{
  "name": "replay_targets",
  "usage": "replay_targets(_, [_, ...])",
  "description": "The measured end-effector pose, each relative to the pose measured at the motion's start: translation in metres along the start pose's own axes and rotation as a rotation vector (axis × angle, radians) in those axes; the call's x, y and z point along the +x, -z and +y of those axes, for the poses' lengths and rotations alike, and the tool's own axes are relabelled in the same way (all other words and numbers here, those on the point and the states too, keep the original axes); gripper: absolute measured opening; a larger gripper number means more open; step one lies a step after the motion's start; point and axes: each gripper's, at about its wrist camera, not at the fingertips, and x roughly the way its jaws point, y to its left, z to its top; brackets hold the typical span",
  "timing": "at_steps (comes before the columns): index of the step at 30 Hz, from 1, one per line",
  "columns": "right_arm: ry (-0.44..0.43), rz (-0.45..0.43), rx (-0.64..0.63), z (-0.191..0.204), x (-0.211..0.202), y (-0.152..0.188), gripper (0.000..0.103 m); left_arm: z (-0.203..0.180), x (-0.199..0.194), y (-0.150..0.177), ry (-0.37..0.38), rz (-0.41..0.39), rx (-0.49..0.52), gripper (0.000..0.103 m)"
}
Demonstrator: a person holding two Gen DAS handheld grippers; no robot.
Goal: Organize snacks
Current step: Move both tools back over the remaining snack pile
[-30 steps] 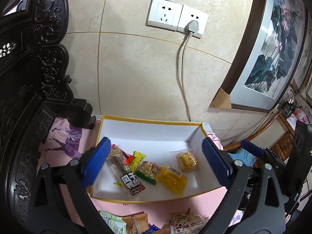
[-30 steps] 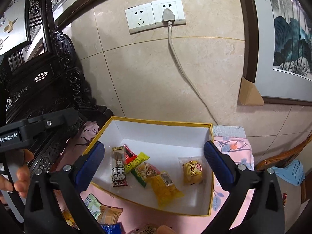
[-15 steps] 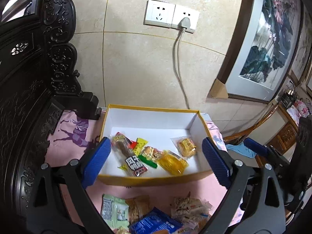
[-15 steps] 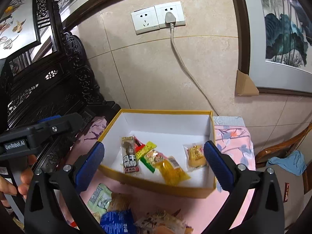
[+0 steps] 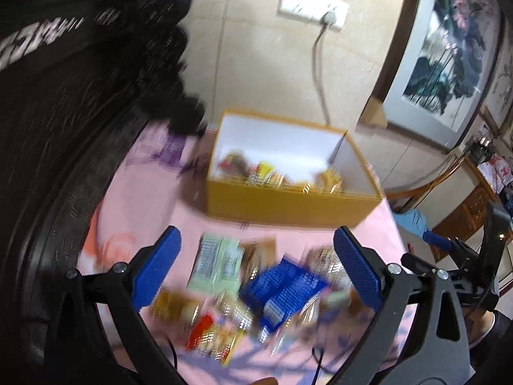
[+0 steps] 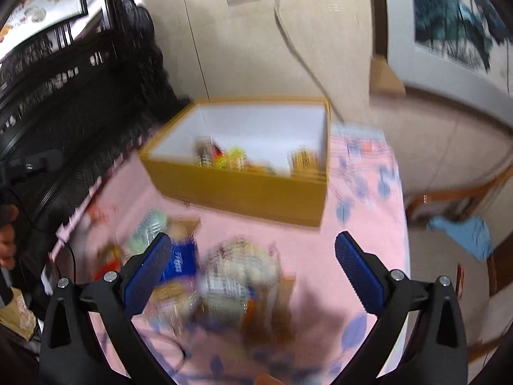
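Both views are motion-blurred. A yellow box (image 5: pixel 288 205) with a white inside holds several snack packets and stands on a pink cloth against the wall; the right wrist view shows the box (image 6: pixel 243 189) too. In front of it lies a loose heap of snacks: a blue packet (image 5: pixel 282 288), a pale green packet (image 5: pixel 214 263), a red and yellow one (image 5: pixel 205 337). My left gripper (image 5: pixel 256 269) hangs open above this heap, holding nothing. My right gripper (image 6: pixel 250 263) is open too, over a pale packet (image 6: pixel 237 269) and the blue packet (image 6: pixel 179 260).
A dark carved wooden chair (image 5: pixel 64 128) rises at the left. A wall socket with a grey cable (image 5: pixel 320 64) is behind the box. A framed painting (image 5: pixel 449 54) leans at the right. A blue cloth (image 6: pixel 461 231) lies on a wooden chair right of the table.
Both grippers have pulled back and down from over the box to above the loose snack heap. Their jaws stay open. The box contents look unchanged.
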Motion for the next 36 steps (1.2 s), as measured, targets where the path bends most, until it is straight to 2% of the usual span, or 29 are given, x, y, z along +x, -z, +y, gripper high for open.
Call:
replay_targets(6, [0.005, 0.097, 0.04, 0.0, 0.014, 0.064, 0.101, 0.028, -0.013, 0.062, -0.031, 0.101, -0.044, 0.098])
replay_targets(8, [0.027, 0.115, 0.027, 0.001, 0.021, 0.075, 0.09, 0.036, -0.017, 0.078, -0.046, 0.132, -0.058, 0.098])
replay_targets(9, [0.032, 0.125, 0.027, 0.0, 0.024, 0.076, 0.08, 0.039, -0.018, 0.084, -0.051, 0.143, -0.063, 0.098])
replay_targets(10, [0.034, 0.133, 0.034, 0.0, 0.027, 0.076, 0.078, 0.041, -0.019, 0.086, -0.054, 0.149, -0.066, 0.098])
replay_targets(14, [0.007, 0.101, 0.032, 0.006, 0.028, 0.064, 0.077, 0.045, -0.025, 0.092, -0.061, 0.15, -0.093, 0.098])
replay_targets(19, [-0.031, 0.056, -0.068, 0.03, 0.041, 0.038, 0.077, 0.047, -0.032, 0.091, -0.064, 0.137, -0.097, 0.098])
replay_targets(23, [-0.07, 0.087, -0.164, 0.046, 0.063, 0.031, 0.073, 0.05, -0.034, 0.09, -0.068, 0.136, -0.119, 0.098])
replay_targets(26, [-0.078, 0.126, -0.278, 0.057, 0.083, 0.032, 0.06, 0.052, -0.035, 0.09, -0.077, 0.134, -0.13, 0.098])
replay_targets(27, [-0.075, 0.142, -0.322, 0.06, 0.09, 0.033, 0.044, 0.053, -0.035, 0.089, -0.081, 0.132, -0.13, 0.098])
replay_targets(29, [-0.076, 0.146, -0.385, 0.062, 0.097, 0.035, 0.038, 0.054, -0.034, 0.089, -0.087, 0.134, -0.134, 0.098])
replay_targets(31, [-0.089, 0.149, -0.426, 0.061, 0.099, 0.036, 0.024, 0.056, -0.032, 0.088, -0.096, 0.137, -0.144, 0.098])
replay_targets(34, [-0.108, 0.156, -0.464, 0.057, 0.092, 0.036, 0.015, 0.058, -0.029, 0.087, -0.108, 0.14, -0.156, 0.098])
replay_targets(36, [-0.146, 0.149, -0.441, 0.051, 0.078, 0.034, 0.014, 0.059, -0.025, 0.086, -0.114, 0.144, -0.158, 0.098])
